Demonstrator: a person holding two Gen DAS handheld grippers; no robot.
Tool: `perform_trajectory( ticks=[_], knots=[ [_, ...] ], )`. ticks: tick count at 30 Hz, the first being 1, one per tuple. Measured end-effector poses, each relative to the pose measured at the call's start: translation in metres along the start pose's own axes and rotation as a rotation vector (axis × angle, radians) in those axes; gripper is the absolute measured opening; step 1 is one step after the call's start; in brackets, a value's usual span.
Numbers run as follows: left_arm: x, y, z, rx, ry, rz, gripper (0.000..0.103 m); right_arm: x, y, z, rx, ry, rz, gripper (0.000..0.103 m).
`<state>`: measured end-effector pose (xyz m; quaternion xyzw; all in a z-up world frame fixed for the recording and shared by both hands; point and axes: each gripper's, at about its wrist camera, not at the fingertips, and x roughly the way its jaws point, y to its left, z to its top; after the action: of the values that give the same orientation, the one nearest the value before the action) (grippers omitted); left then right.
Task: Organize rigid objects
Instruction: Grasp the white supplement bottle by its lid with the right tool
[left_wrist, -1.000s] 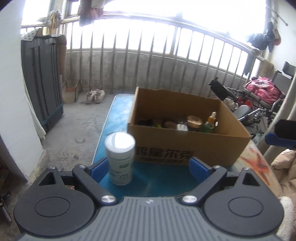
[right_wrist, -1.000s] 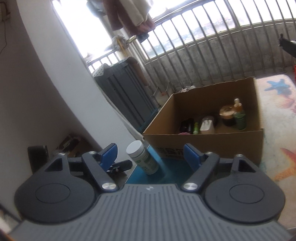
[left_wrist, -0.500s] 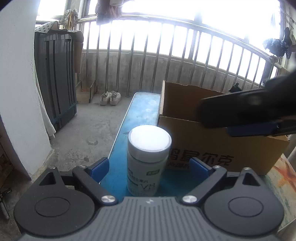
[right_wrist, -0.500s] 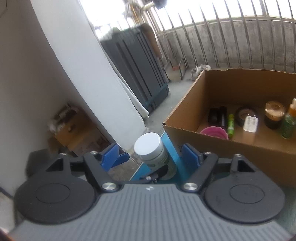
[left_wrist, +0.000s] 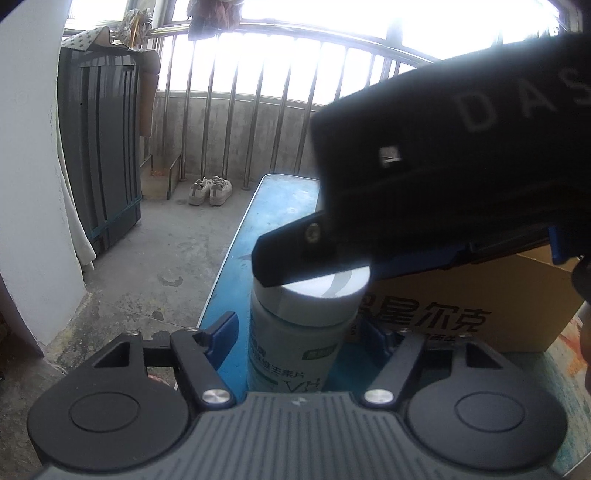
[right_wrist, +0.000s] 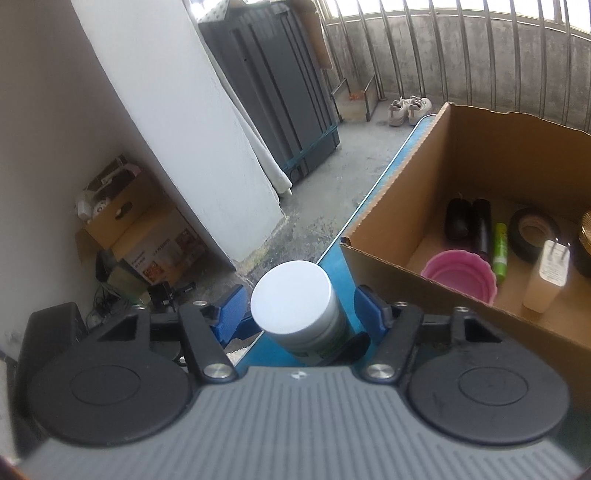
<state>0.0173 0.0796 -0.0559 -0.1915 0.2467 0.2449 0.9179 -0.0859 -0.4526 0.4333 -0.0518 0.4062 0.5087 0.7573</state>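
A white pill bottle (left_wrist: 295, 332) with a white cap stands on the blue table (left_wrist: 280, 206) beside a cardboard box (left_wrist: 461, 314). My left gripper (left_wrist: 299, 328) is open with its blue pads either side of the bottle's body. My right gripper (right_wrist: 301, 306) is open too, reaching over the bottle (right_wrist: 295, 306) from above, its pads flanking the cap. The right gripper's black body (left_wrist: 461, 166) fills the upper right of the left wrist view.
The open box (right_wrist: 376, 262) holds a pink cup (right_wrist: 458, 271), black tape roll (right_wrist: 532, 232), white charger (right_wrist: 546, 275), green tube (right_wrist: 500, 249) and dark items. White shoes (left_wrist: 210, 190), a dark cabinet (left_wrist: 99, 147), a railing and floor boxes (right_wrist: 129, 229) stand nearby.
Both grippers have closed in on the bottle: the left now straddles its body, and the right has swung over its cap from above.
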Motion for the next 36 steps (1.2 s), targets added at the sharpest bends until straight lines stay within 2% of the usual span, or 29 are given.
perform_trajectory(
  ticks=[4, 10, 16, 27, 32, 36],
  knots=[
    [0.0, -0.003, -0.002, 0.008, -0.001, -0.002, 0.058, 0.01, 0.0, 0.003, -0.024, 0.018, -0.007, 0.062],
    [-0.003, -0.007, -0.005, 0.012, -0.004, -0.016, 0.057, 0.017, -0.001, 0.004, -0.028, 0.035, -0.011, 0.058],
    [-0.007, -0.016, -0.006, 0.04, 0.004, -0.035, 0.057, 0.006, -0.007, -0.004, -0.017, 0.025, -0.019, 0.057],
    [-0.036, -0.059, -0.012, 0.14, 0.018, -0.088, 0.054, -0.041, -0.021, -0.032, 0.037, -0.023, -0.048, 0.056],
    [-0.067, -0.078, -0.002, 0.194, -0.019, -0.053, 0.054, -0.079, -0.013, -0.033, 0.028, -0.083, -0.013, 0.056],
    [-0.093, -0.092, 0.012, 0.224, -0.078, -0.04, 0.054, -0.115, -0.003, -0.026, -0.01, -0.159, 0.007, 0.056]
  ],
)
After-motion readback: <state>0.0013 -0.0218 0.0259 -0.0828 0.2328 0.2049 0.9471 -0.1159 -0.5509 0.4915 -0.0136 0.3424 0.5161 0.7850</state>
